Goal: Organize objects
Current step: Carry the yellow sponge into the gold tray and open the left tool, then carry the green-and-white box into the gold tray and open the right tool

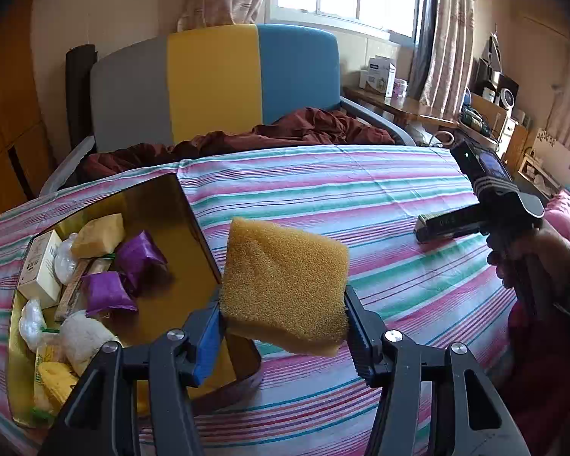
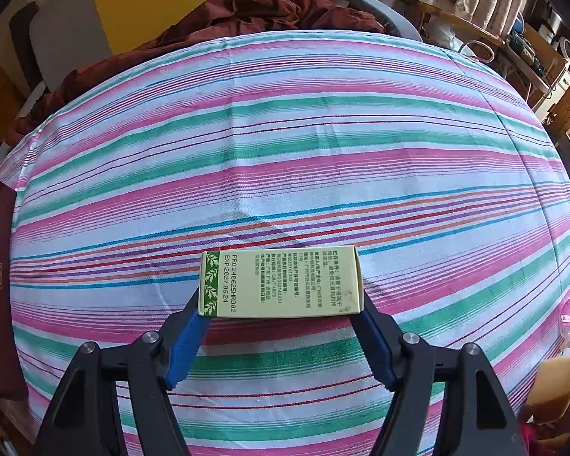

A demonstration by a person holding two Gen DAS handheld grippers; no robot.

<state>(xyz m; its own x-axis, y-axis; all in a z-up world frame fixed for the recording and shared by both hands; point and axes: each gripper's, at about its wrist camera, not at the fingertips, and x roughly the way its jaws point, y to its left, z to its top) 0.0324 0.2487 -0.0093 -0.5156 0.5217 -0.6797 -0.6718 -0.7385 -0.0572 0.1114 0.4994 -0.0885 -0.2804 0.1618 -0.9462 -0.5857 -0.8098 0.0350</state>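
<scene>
A bed covered by a pink, green and white striped sheet (image 1: 361, 197) was observed. The left gripper (image 1: 283, 326) was clamped part-closed on a yellow porous sponge block (image 1: 285, 285), held raised beside the gold-lined open box (image 1: 159, 205), presumably for deposit there. In the right view, the right gripper (image 2: 281, 315) was closed moderately wide on a pale green printed carton (image 2: 281, 283) lying on the sheet, apparently for lifting.

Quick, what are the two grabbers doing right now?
Left gripper: closed on the sponge, held up in the air.
Right gripper: closed on the box, down at the striped cloth.
</scene>
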